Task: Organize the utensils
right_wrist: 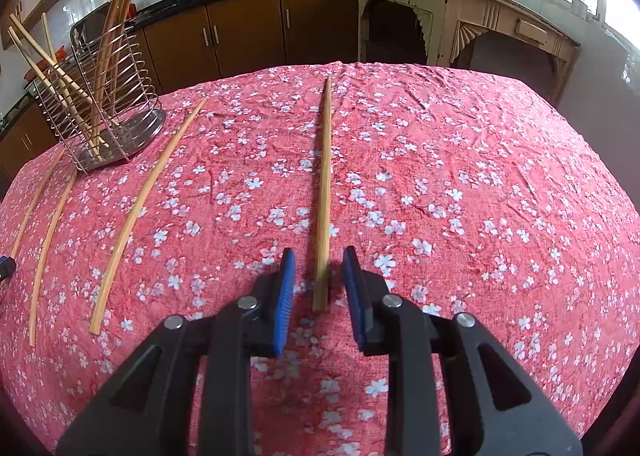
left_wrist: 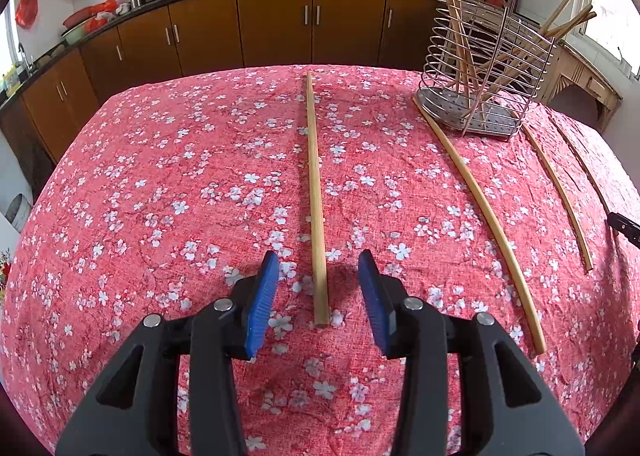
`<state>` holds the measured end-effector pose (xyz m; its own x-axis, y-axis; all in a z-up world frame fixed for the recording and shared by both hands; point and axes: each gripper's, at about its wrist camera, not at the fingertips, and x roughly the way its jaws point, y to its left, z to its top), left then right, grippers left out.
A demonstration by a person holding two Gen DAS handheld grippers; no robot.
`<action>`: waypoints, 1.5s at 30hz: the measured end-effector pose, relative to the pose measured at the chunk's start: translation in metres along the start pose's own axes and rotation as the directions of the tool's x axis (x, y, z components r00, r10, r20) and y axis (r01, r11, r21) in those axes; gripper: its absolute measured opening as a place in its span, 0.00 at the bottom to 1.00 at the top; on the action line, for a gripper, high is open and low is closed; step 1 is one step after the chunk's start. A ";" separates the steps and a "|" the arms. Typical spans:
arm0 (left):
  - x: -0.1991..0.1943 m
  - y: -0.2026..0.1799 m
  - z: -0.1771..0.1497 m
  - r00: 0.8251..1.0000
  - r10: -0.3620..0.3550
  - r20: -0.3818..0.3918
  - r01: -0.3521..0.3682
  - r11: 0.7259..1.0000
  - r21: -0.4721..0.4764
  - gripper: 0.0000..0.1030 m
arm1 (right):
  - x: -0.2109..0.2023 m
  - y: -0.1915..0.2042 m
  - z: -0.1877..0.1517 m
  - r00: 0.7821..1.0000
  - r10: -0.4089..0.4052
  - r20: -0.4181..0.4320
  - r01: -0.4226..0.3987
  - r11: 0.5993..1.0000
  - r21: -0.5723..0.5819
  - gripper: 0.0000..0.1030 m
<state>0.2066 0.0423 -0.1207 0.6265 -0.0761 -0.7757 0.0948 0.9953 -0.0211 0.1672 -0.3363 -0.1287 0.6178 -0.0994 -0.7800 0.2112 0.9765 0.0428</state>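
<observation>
Wooden chopsticks lie on a red flowered tablecloth. In the left wrist view my left gripper (left_wrist: 319,262) is open, its blue pads either side of the near end of one chopstick (left_wrist: 314,191), not touching it. In the right wrist view my right gripper (right_wrist: 319,256) is open around the near end of another chopstick (right_wrist: 325,183). A wire utensil holder (left_wrist: 486,67) with several chopsticks standing in it is at the far right of the left view and at the far left in the right wrist view (right_wrist: 100,103). More loose chopsticks (left_wrist: 484,215) (right_wrist: 140,211) lie beside it.
The table's far edge (left_wrist: 280,69) drops off toward brown kitchen cabinets (left_wrist: 272,23). A cream wooden side table (right_wrist: 460,15) stands beyond the table at the right. The other gripper's tip shows at the frame edge (left_wrist: 626,228).
</observation>
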 end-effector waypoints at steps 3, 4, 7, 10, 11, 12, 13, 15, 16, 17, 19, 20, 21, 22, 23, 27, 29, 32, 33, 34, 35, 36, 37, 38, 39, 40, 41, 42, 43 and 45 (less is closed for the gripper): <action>0.000 -0.001 0.000 1.000 0.000 0.000 0.000 1.000 0.000 0.41 | 0.000 0.000 0.000 1.000 0.001 0.000 -0.001 1.000 0.000 0.26; 0.000 -0.001 0.000 1.000 0.000 0.000 0.000 1.000 0.000 0.41 | 0.000 0.000 0.000 1.000 0.002 0.000 -0.002 1.000 0.001 0.26; 0.000 -0.001 0.001 1.000 0.002 -0.001 -0.002 1.000 0.001 0.41 | 0.001 0.001 0.001 1.000 0.001 0.000 -0.001 1.000 0.001 0.26; 0.000 0.000 0.001 1.000 0.002 -0.001 -0.002 1.000 0.001 0.41 | 0.002 0.002 0.001 1.000 0.003 -0.001 -0.003 1.000 0.003 0.26; -0.001 -0.001 0.001 1.000 0.004 -0.002 -0.004 1.000 0.003 0.41 | 0.002 0.002 0.001 1.000 0.002 -0.001 -0.002 1.000 0.002 0.26; -0.001 -0.001 0.000 1.000 0.008 -0.003 -0.008 1.000 0.006 0.41 | 0.001 0.003 0.000 1.000 0.000 -0.001 0.000 1.000 -0.001 0.26; -0.003 -0.002 -0.002 1.000 0.012 -0.004 -0.012 1.000 0.017 0.41 | 0.001 0.005 -0.001 1.000 -0.002 -0.001 0.002 1.000 -0.005 0.26; -0.007 -0.004 -0.007 1.000 0.008 -0.005 -0.008 1.000 0.029 0.41 | -0.001 0.006 -0.003 1.000 -0.001 -0.002 0.001 1.000 -0.005 0.25; -0.008 -0.005 -0.008 1.000 0.006 -0.005 -0.006 0.999 0.031 0.41 | -0.002 0.006 -0.004 1.000 0.000 -0.001 0.000 1.000 -0.003 0.24; -0.009 -0.006 -0.009 1.000 0.005 -0.005 -0.005 0.999 0.032 0.41 | -0.002 0.006 -0.004 1.000 0.000 -0.001 0.000 1.000 -0.002 0.23; -0.010 -0.006 -0.010 1.000 0.009 -0.005 -0.009 0.999 0.031 0.39 | -0.002 0.005 -0.004 1.000 -0.001 -0.001 0.001 1.000 0.001 0.21; -0.010 -0.007 -0.010 1.000 0.014 -0.005 -0.013 0.999 0.029 0.35 | -0.002 0.004 -0.004 1.000 -0.004 -0.002 0.004 1.000 0.007 0.19; -0.010 -0.006 -0.010 1.000 0.018 -0.004 -0.018 1.000 0.026 0.29 | -0.003 0.003 -0.005 1.000 -0.003 -0.002 0.003 1.000 0.011 0.13; -0.011 -0.006 -0.011 1.000 0.020 -0.002 -0.020 1.000 0.022 0.26 | -0.003 0.002 -0.005 1.000 -0.002 -0.002 0.002 1.000 0.016 0.08; -0.011 -0.004 -0.011 1.000 0.021 -0.001 -0.021 1.000 0.014 0.16 | -0.003 0.002 -0.006 1.000 0.002 -0.001 -0.002 1.000 0.021 0.08; -0.013 0.002 -0.012 1.000 0.001 0.000 -0.001 1.000 -0.010 0.07 | -0.005 -0.001 -0.006 1.000 0.018 0.004 -0.018 0.999 0.035 0.08; -0.014 0.003 -0.014 1.000 0.007 0.000 -0.007 1.000 -0.003 0.07 | -0.009 -0.004 -0.007 1.000 0.013 0.019 -0.013 0.999 0.041 0.07; -0.022 0.004 -0.020 1.000 0.002 0.006 -0.002 1.000 -0.001 0.06 | -0.025 -0.005 -0.009 0.998 0.003 0.065 -0.004 1.000 0.024 0.07; -0.027 0.005 -0.021 1.000 0.001 0.017 -0.001 1.000 0.001 0.06 | -0.031 -0.005 -0.009 0.997 0.001 0.083 -0.002 1.000 0.018 0.07; -0.033 0.006 -0.021 0.999 -0.001 0.032 0.001 1.000 0.001 0.06 | -0.040 -0.005 -0.008 0.994 -0.002 0.106 0.001 1.000 0.011 0.07; -0.038 0.006 -0.020 0.999 0.000 0.047 0.000 1.000 0.000 0.06 | -0.047 -0.006 -0.008 0.992 -0.005 0.125 0.004 1.000 0.007 0.07; -0.045 0.006 -0.019 0.998 0.000 0.068 0.000 1.000 0.001 0.06 | -0.056 -0.006 -0.006 0.989 -0.008 0.149 0.008 1.000 0.002 0.07; -0.054 0.007 -0.016 0.995 -0.001 0.095 0.001 1.000 0.001 0.07 | -0.064 -0.006 -0.003 0.985 -0.012 0.174 0.013 1.000 -0.002 0.07; -0.063 0.007 -0.014 0.993 -0.001 0.119 0.000 1.000 0.000 0.06 | -0.075 -0.007 0.000 0.978 -0.018 0.208 0.020 1.000 -0.008 0.07; -0.073 0.007 -0.010 0.989 0.000 0.150 0.000 1.000 0.000 0.06 | -0.086 -0.006 0.004 0.970 -0.020 0.241 0.024 1.000 -0.011 0.07; -0.083 0.008 -0.006 0.983 -0.001 0.183 0.002 1.000 -0.002 0.06 | -0.095 -0.007 0.008 0.963 -0.020 0.268 0.024 1.000 -0.013 0.07; -0.091 0.010 -0.003 0.979 -0.004 0.206 0.005 1.000 -0.005 0.06 | -0.104 -0.007 0.012 0.956 -0.019 0.294 0.024 1.000 -0.014 0.07; -0.102 0.011 0.001 0.971 -0.005 0.239 0.008 1.000 -0.009 0.06 | -0.114 -0.007 0.017 0.947 -0.017 0.321 0.023 1.000 -0.015 0.07; -0.113 0.012 0.006 0.962 -0.003 0.273 0.007 1.000 -0.013 0.06 | -0.121 -0.007 0.020 0.940 -0.015 0.341 0.022 1.000 -0.018 0.07; -0.127 0.012 0.018 0.946 0.002 0.325 0.005 1.000 -0.021 0.06 | -0.136 -0.005 0.033 0.923 -0.009 0.386 0.021 0.999 -0.027 0.07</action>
<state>0.1424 0.0628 -0.0112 0.8443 -0.0901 -0.5283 0.0823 0.9959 -0.0383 0.1070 -0.3344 -0.0029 0.8603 -0.1744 -0.4791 0.2039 0.9789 0.0097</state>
